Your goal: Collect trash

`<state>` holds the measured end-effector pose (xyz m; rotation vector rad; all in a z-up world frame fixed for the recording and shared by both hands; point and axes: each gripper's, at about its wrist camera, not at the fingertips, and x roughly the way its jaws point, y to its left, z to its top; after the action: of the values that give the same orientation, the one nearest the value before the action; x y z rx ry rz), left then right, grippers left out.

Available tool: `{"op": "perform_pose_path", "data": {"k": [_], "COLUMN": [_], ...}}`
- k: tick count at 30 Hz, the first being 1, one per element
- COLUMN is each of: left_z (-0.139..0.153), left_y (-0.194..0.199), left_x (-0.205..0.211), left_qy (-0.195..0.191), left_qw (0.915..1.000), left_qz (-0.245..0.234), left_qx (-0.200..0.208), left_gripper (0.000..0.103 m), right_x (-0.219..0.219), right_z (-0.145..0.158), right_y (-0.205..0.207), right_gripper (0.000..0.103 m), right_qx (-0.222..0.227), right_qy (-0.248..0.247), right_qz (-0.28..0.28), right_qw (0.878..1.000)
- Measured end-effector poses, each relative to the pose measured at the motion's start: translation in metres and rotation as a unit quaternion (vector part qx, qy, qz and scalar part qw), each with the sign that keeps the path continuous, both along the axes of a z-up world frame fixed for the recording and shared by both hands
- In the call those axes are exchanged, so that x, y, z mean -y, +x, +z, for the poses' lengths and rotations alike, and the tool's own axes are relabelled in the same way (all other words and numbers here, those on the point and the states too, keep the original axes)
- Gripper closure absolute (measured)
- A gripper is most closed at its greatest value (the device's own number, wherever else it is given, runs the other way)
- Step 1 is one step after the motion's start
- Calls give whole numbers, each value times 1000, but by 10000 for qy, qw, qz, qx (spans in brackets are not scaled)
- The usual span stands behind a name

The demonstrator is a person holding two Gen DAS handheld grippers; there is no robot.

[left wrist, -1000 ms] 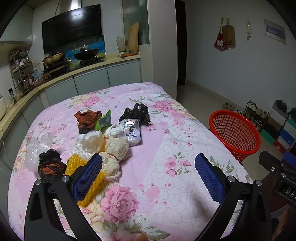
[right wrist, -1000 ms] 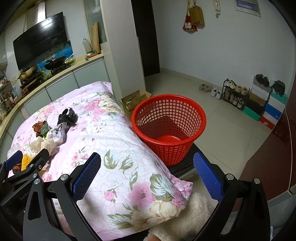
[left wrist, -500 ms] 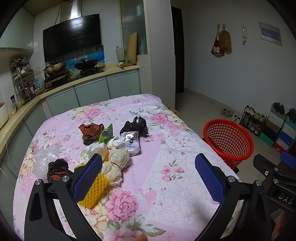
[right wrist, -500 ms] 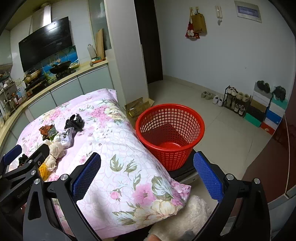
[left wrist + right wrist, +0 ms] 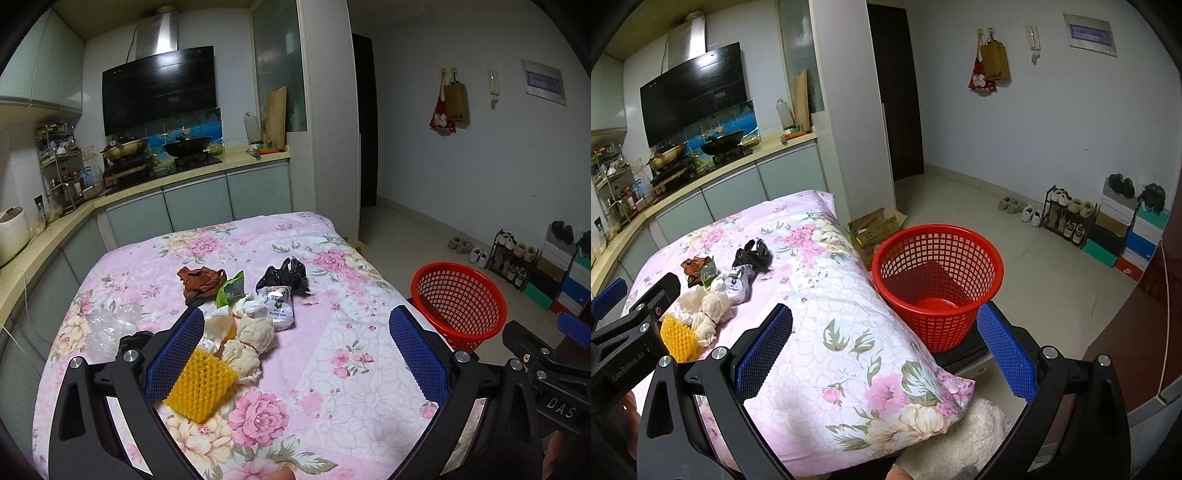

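A heap of trash lies on the pink floral cloth (image 5: 332,387): a yellow foam net (image 5: 201,386), cream crumpled tissues (image 5: 255,334), a white snack packet (image 5: 279,308), a black bag (image 5: 286,277), a brown wrapper (image 5: 199,282), a green wrapper (image 5: 231,293) and clear plastic (image 5: 107,326). My left gripper (image 5: 295,354) hangs open above the near side of the heap, holding nothing. My right gripper (image 5: 884,349) is open and empty over the cloth's right corner. The red mesh basket (image 5: 938,284) stands on the floor right of the table, and it looks empty.
A kitchen counter (image 5: 155,184) with a stove and pans runs behind and to the left. A shoe rack (image 5: 1067,218) and stacked boxes (image 5: 1126,240) line the right wall. A cardboard box (image 5: 875,229) lies beyond the basket. Something white and fluffy (image 5: 964,439) sits under the cloth's near corner.
Both grippers have pulled back and up, so the trash heap and the basket look smaller and farther away. Nothing on the cloth has moved.
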<state>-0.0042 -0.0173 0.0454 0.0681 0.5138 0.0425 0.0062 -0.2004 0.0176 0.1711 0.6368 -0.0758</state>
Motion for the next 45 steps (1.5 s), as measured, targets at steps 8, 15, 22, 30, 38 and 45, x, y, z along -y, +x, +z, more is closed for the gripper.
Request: {"op": "perform_pose_path", "data": {"k": [8,15,22,30,38,45], "left_z": [1,5,5,6,-1,-17], "left_y": [-2,-6,-6,-6,3,17], "left_x": [-1,-1,-1,-3,-13,-39], "left_qy": [6,18,12,6,-15,-53], "left_qw": [10000,10000,9999,9999,9999,9985], "left_qz": [10,19,21,43,158,433], "left_qx": [30,95,102,99,-52,-341], "left_gripper": [6,6,6,6,6,6], "right_x": [-1,-1,-1,-1,-6,-21], "right_z": [2,4,4,4,3,-8], "right_y": [-1,-2,-3,-3,4,30], "right_gripper": [5,5,5,5,5,5], "right_qx": [41,55,63,56,-50,-271], "right_qy": [7,14,8,3,-48,-100], "right_qz": [19,21,17,23,82,274], "right_qw": [10000,10000,10000,10000,9999,9992]}}
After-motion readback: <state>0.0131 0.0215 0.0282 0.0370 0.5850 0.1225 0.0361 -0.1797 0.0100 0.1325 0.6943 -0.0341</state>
